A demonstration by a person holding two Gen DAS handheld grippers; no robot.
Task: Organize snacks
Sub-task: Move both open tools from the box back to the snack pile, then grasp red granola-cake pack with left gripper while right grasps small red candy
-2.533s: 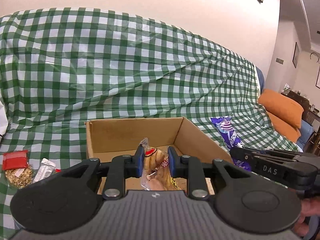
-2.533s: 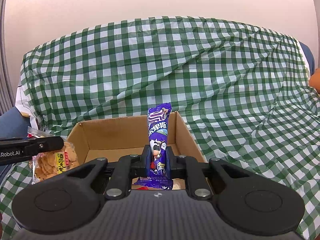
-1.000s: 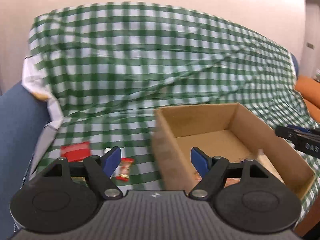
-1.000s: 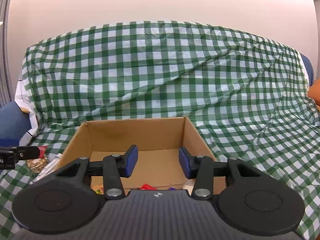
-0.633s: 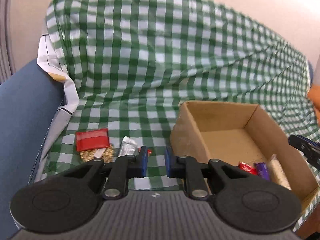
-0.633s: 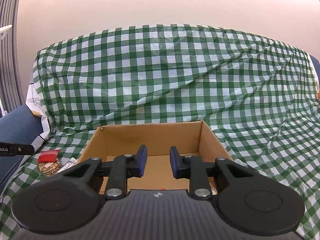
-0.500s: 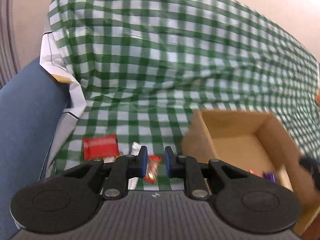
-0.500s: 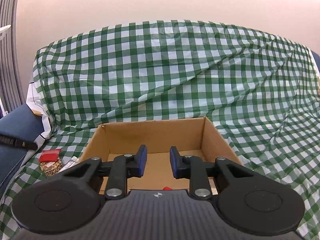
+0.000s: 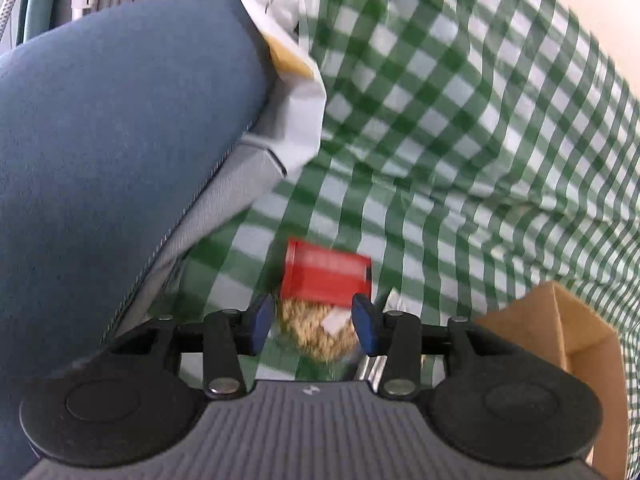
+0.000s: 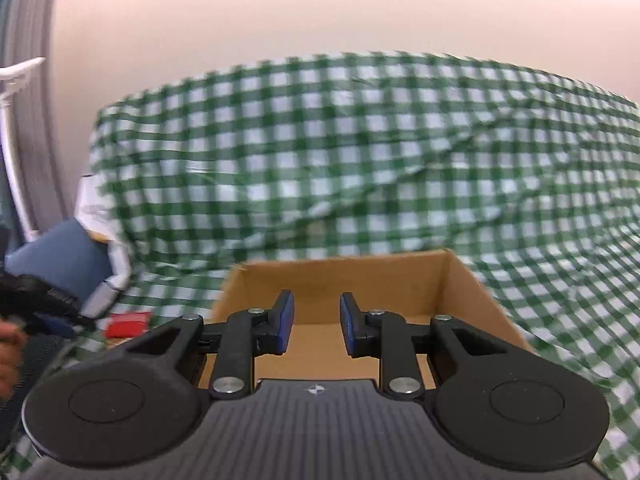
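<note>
A clear snack bag with a red top (image 9: 325, 280) and grainy brown contents lies on the green checked cloth (image 9: 460, 128). My left gripper (image 9: 314, 322) is open, its jaws on either side of the bag's lower part. A silvery packet (image 9: 370, 368) lies just right of it. The cardboard box (image 9: 576, 344) is at the right. In the right wrist view, my right gripper (image 10: 316, 326) is open and empty, in front of the box (image 10: 472, 292). The red-topped bag (image 10: 128, 324) shows at the left there.
A blue sofa armrest (image 9: 104, 152) fills the left of the left wrist view, with a white folded cloth edge (image 9: 296, 92) beside it. The checked cloth drapes over the sofa back (image 10: 340, 152). My left gripper and hand (image 10: 36, 308) show at the right wrist view's left edge.
My left gripper swung left away from the box, dropped toward the red-topped bag and opened wider around it. My right gripper opened slightly and stayed in front of the box.
</note>
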